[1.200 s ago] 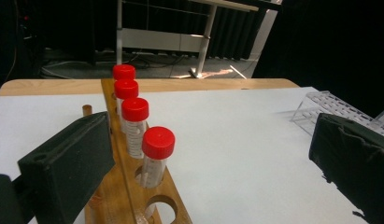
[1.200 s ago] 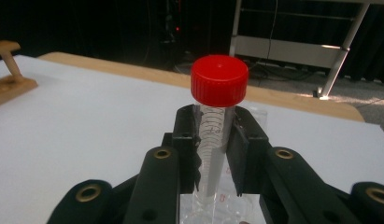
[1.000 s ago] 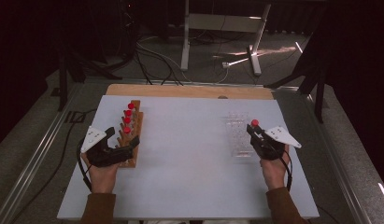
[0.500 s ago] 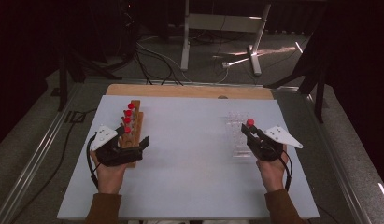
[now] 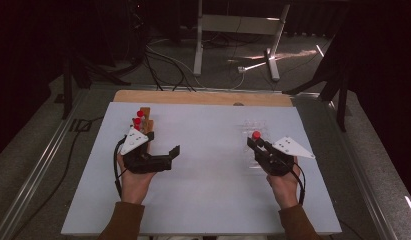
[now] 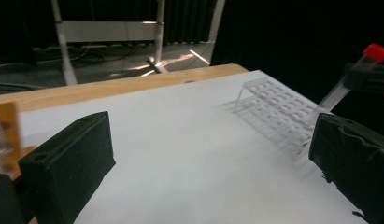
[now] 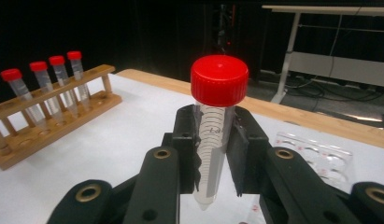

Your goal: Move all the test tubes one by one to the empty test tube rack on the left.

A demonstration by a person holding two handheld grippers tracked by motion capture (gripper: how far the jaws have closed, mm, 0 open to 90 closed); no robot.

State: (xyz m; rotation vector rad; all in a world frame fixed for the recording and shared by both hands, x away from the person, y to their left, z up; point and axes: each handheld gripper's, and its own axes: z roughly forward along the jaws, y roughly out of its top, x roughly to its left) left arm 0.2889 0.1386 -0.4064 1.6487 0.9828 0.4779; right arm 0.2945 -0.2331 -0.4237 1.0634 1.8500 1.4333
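A wide desk with a white top (image 5: 208, 185) and a pale wooden strip along its far edge carries everything here. On its left part stands a long wooden test-tube rack (image 7: 49, 123); the right gripper view shows it holding four clear tubes with red screw caps (image 7: 56, 60) in a row, all upright in their holes. On the right part of the desk lies a clear plastic tube rack (image 6: 278, 112) with a grid of square openings, low and see-through, well apart from the wooden one.

The left gripper (image 5: 165, 155), black with a pale three-cornered plate on top, is held just in front of the wooden rack and points across the desk toward the right. Its two black jaws stand wide apart with nothing between them.

The right gripper (image 5: 255, 142), of the same make, is over the near part of the clear plastic rack. It is clamped on a clear plastic test tube with a red screw cap (image 7: 215, 135): the pads press on the tube's marked barrel, the cap stands above the jaws and the tapered tip hangs below them, clear of the desk. In the left gripper view the tube leans, cap up, above the clear rack.
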